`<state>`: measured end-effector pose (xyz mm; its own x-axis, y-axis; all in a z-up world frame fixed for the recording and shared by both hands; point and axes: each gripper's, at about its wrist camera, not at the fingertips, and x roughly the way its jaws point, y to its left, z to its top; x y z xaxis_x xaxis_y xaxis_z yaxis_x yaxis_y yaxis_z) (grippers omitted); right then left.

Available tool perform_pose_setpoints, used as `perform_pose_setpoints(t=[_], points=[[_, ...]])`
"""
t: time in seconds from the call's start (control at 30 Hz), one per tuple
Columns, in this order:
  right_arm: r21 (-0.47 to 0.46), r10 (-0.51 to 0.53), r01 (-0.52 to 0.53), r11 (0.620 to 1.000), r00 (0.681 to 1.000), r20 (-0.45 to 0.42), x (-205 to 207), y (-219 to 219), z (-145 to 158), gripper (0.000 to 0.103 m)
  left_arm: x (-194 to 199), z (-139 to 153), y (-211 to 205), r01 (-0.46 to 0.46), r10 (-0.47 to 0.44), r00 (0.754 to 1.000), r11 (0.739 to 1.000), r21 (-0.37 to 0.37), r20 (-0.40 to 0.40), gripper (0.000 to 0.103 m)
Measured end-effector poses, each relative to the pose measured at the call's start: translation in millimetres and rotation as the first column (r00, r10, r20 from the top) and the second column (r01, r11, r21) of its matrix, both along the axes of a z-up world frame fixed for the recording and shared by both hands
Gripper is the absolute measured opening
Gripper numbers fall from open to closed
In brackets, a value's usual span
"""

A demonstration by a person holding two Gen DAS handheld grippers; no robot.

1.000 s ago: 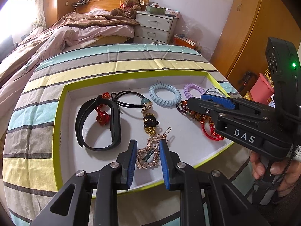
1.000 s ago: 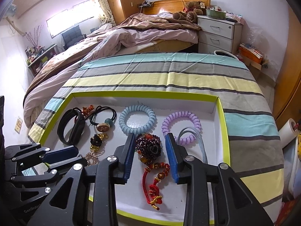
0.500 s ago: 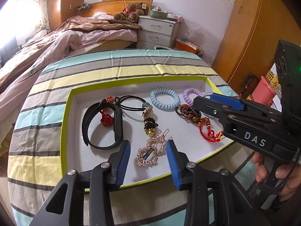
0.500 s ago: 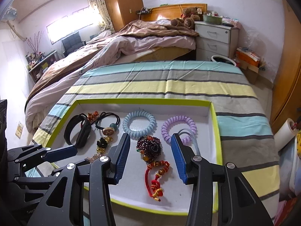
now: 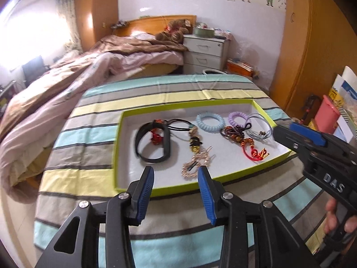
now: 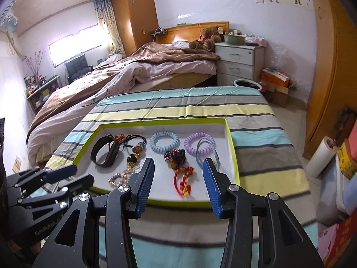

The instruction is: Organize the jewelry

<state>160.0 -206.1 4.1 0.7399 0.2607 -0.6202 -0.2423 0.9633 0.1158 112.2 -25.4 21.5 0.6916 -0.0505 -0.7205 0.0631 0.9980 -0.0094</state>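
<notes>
The jewelry is seen laid out in the green-rimmed tray (image 5: 118, 154) on the striped surface (image 5: 89, 134), in the middle of both frames. A black band (image 5: 154, 143) is placed at the tray's left, a gold hair clip (image 5: 196, 163) near the front edge, a blue coil tie (image 5: 209, 121) and a purple coil tie (image 5: 238, 118) toward the back, dark beads (image 6: 175, 155) and a red knotted cord (image 6: 184, 179) at centre right. Each piece is given its own spot, so the sorting is judged to be nearly or fully done; what is left, if anything, cannot be told.

The left gripper (image 5: 176, 183) is held at the bottom of its frame, over the tray's near edge, jaws spread and nothing pinched. The right gripper (image 6: 178, 178) is likewise held with jaws spread wide and empty. In neither case is any piece touched.

Writing is picked out too: "DAS" is read on the right gripper's body at the right edge of the left view, above a person's hand (image 5: 337, 216). Small lettering on the left gripper's body, lower left of the right view, is too blurred to be read.
</notes>
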Motion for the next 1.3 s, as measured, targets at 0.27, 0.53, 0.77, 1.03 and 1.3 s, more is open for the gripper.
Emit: perform_pose_setpoints(t=[0.27, 0.53, 0.77, 1.03, 1.3], points=[[-0.032, -0.036, 0.037, 0.999, 0.998, 0.047, -43.1, 4.7, 7.6, 0.046, -31.3, 7.4, 2.9, -0.057, 0.056, 0.998, 0.998, 0.024, 0.042, 0.041], [-0.031, -0.049, 0.05, 0.998, 0.998, 0.04, -69.8, 9.2, 1.0, 0.046, -53.5, 4.1, -11.5, -0.019, 0.017, 0.998, 0.999, 0.048, 0.053, 0.041], [-0.01, -0.071, 0.071, 0.997, 0.997, 0.038, -77.4, 6.1, -0.8, 0.046, -60.5, 2.8, -13.2, -0.017, 0.015, 0.998, 1.0, 0.023, 0.06, 0.041], [-0.003, -0.068, 0.068, 0.998, 0.997, 0.036, -80.4, 7.6, -1.8, 0.046, -62.1, 3.6, -6.2, -0.036, 0.036, 0.997, 0.999, 0.003, 0.061, 0.041], [-0.011, -0.068, 0.068, 0.998, 0.997, 0.036, -80.5, 9.4, -1.9, 0.046, -61.1, 1.8, -5.7, -0.038, 0.037, 0.998, 0.999, 0.001, 0.055, 0.041]])
